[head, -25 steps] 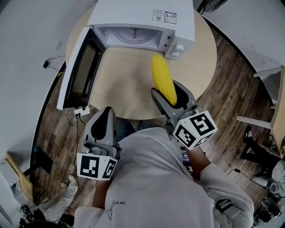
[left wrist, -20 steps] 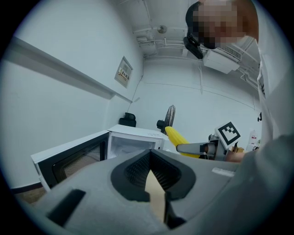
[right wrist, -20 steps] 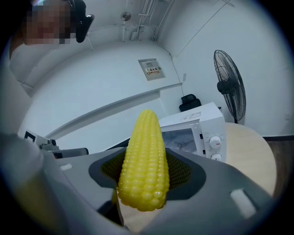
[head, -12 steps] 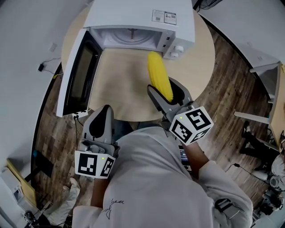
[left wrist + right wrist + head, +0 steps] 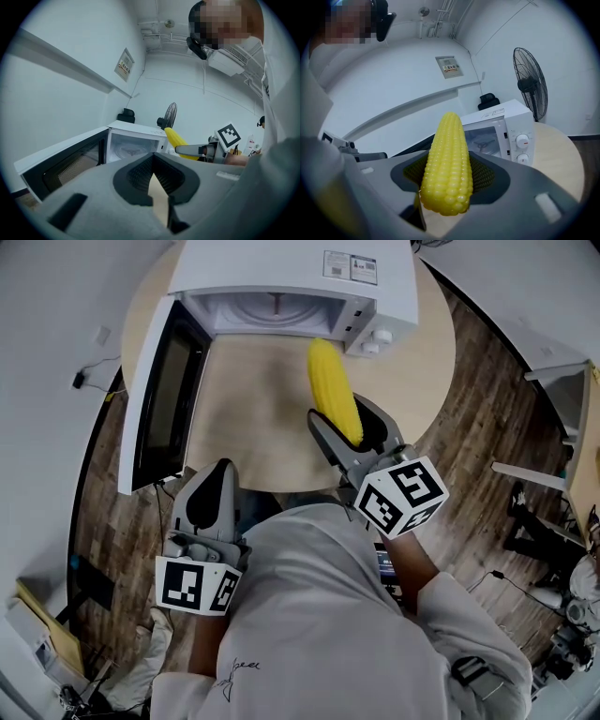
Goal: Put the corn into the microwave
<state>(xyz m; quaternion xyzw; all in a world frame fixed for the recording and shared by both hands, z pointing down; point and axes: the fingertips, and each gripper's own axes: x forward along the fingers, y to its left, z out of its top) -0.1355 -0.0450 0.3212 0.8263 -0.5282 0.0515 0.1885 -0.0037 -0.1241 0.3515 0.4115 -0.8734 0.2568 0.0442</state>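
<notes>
A yellow corn cob (image 5: 331,390) sticks out over the round wooden table (image 5: 253,418), tip toward the microwave. My right gripper (image 5: 345,420) is shut on the cob's thick end. In the right gripper view the corn (image 5: 447,164) stands between the jaws, in front of the microwave (image 5: 497,126). The white microwave (image 5: 291,273) stands at the table's far side with its door (image 5: 159,395) swung open to the left; its cavity shows a bare turntable. My left gripper (image 5: 217,474) hovers at the table's near edge, shut and holding nothing. From the left gripper view the corn (image 5: 177,139) shows right of the microwave (image 5: 133,136).
A dark standing fan (image 5: 529,84) stands behind the table to the right. Wood floor with cables (image 5: 98,381) surrounds the table. A white table edge (image 5: 525,296) and chair parts lie at the right. The person's grey-sleeved body fills the lower head view.
My right gripper has carried the corn a little farther toward the microwave's open front and slightly left. The left gripper edged forward along the table's near edge.
</notes>
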